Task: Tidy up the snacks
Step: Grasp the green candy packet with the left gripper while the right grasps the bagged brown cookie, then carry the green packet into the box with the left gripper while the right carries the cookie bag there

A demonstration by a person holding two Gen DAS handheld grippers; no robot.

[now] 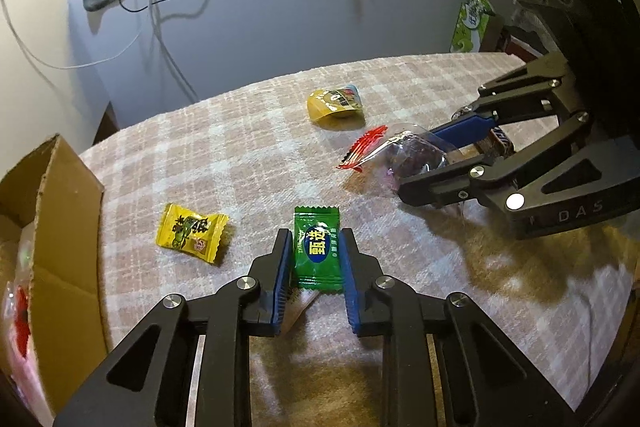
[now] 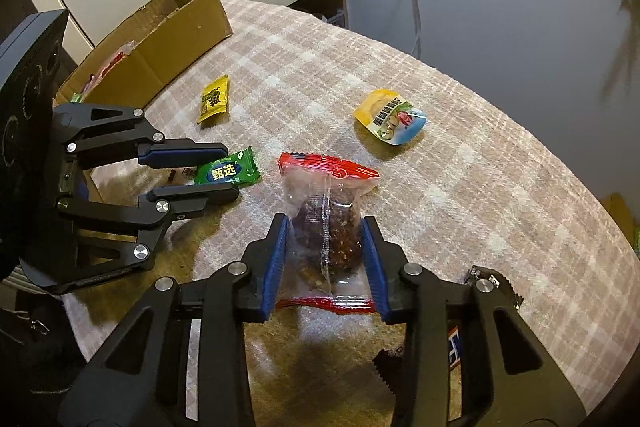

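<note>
Snacks lay spread on a checked cloth (image 1: 224, 147), and the step in hand looked like the pick-up: each gripper was set around one snack, ready to take it.

The left gripper (image 1: 316, 247) had the green candy (image 1: 318, 251) flat on the cloth between its two blue pads. The pads stood right beside the wrapper's long edges, maybe just touching. The jaws were partly open and I could not tell if they squeezed the candy yet. A bit of another wrapper peeked out under that candy.

The right gripper (image 2: 325, 239) had the clear bag with red ends (image 2: 324, 227) between its pads. Dark brown food sat inside the bag. The pads were close to the bag's sides, and the bag's far end stuck out past the tips. Those jaws looked partly open too, and a firm hold was not plain.

The cardboard box (image 2: 168, 39) stood at the left edge of the cloth and already held some snacks. So I think the next move called for closing both jaws gently, lifting, and carrying the snacks over to the box. The clear bag was soft and could slip or crush.

A yellow candy (image 1: 192, 233) lay near the box, and a yellow pouch (image 1: 336, 105) lay farther off, both untouched.
</note>
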